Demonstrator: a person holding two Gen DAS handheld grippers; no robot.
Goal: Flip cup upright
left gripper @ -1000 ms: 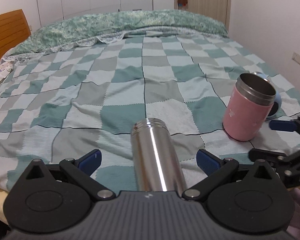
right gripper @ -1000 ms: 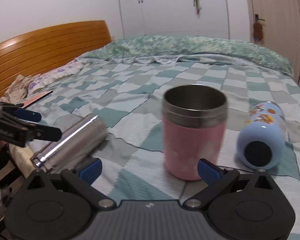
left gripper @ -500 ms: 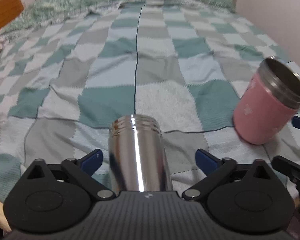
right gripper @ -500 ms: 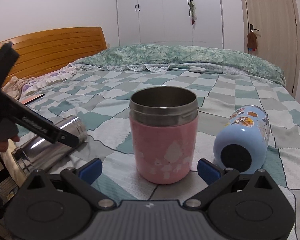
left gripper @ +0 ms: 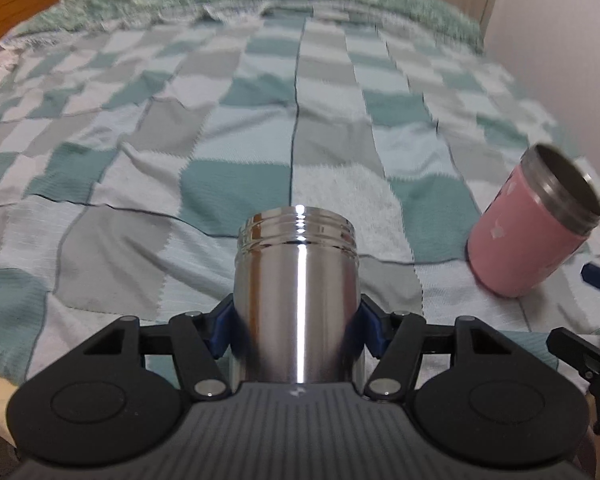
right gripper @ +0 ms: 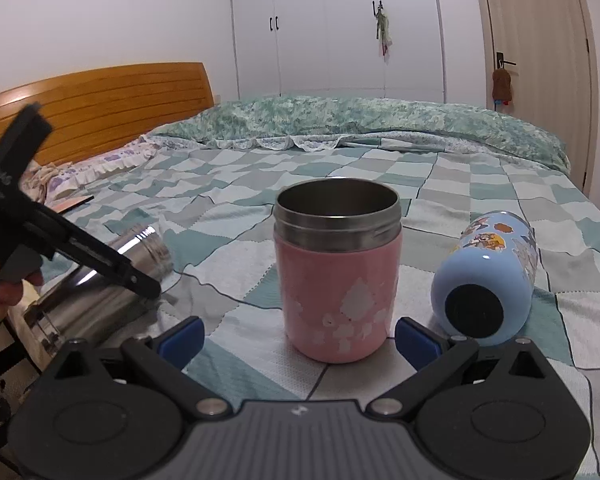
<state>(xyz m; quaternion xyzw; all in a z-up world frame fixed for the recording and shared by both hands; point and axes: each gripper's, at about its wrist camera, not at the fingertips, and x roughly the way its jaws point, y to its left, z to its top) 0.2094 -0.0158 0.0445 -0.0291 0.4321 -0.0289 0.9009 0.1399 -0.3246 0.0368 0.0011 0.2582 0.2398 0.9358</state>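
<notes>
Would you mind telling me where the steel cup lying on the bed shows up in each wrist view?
Left wrist: the steel cup sits bottom centre, clamped between the left gripper pads, threaded mouth pointing away.
Right wrist: it lies at the left edge, partly behind the left gripper's fingers.
Shared landmark: the upright pink cup.

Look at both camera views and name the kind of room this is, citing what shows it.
Most likely a bedroom in a home: a bed with a checked quilt, a wooden headboard at its far end, and white wardrobe doors along the back wall.
</notes>
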